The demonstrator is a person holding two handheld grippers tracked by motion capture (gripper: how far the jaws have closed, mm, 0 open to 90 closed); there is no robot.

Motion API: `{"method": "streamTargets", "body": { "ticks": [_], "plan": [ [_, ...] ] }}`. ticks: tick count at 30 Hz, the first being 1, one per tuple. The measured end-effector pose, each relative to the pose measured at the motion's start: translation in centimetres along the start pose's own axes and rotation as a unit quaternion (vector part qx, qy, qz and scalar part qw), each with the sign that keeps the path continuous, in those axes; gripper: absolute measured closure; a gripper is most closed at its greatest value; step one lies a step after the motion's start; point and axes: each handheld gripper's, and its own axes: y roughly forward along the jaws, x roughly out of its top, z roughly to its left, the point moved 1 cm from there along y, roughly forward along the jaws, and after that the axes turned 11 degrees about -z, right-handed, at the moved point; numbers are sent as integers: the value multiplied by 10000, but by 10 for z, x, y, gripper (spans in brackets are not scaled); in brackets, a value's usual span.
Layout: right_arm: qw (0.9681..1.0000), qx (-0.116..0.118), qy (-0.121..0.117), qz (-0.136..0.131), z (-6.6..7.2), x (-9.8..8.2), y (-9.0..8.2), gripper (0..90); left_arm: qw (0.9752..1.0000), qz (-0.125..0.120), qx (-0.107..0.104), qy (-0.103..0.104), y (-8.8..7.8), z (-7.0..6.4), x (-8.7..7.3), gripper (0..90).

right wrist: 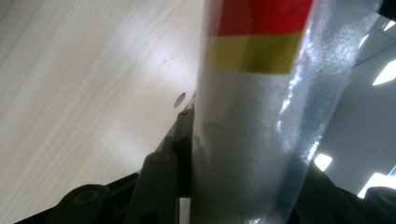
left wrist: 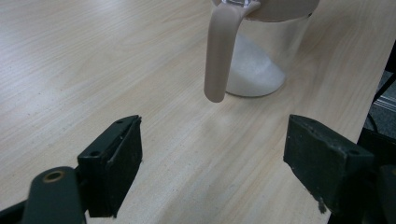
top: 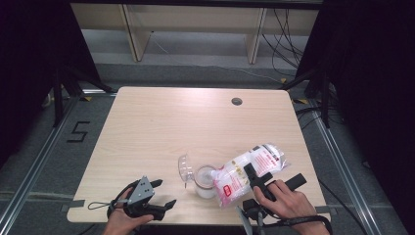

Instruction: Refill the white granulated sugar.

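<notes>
Lab-style recording bay: black curtains, loose cables, floor number marking, bare table.

Clear bag of white grains, tilted over a lidded-open jar, lower centre-right of frame.

A light wood-grain table stands on a grey floor. Near the table's far edge, toward its far right corner, is a round dark cable hole. Off the table's left edge, black tape on the floor forms a figure "5". Metal rails run along the floor on either side of the table. Beyond the far edge stands a pale wooden shelf frame, with black cables hanging and trailing by its right upright. Black curtains close off both sides, and black stand legs reach down near the far left corner.
</notes>
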Motion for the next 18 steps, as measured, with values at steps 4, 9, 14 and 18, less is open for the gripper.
{"method": "streamTargets", "body": {
  "ticks": [4, 9, 14, 18],
  "plan": [
    [10000, -17, -23, -18, 0, 0, 0, 705, 10000, 3, 0, 0, 0, 0, 0, 191],
    [10000, -26, -34, -3, -1, 0, -1, 706, 10000, -21, 29, -18, 1, -1, -1, 191],
    [10000, -22, -8, 25, -1, 0, -1, 706, 10000, 11, 22, 18, 1, 0, -1, 191],
    [10000, -26, -46, 1, -1, 0, -1, 707, 10000, 50, 40, 76, 0, 1, 0, 191]
  ]
}}
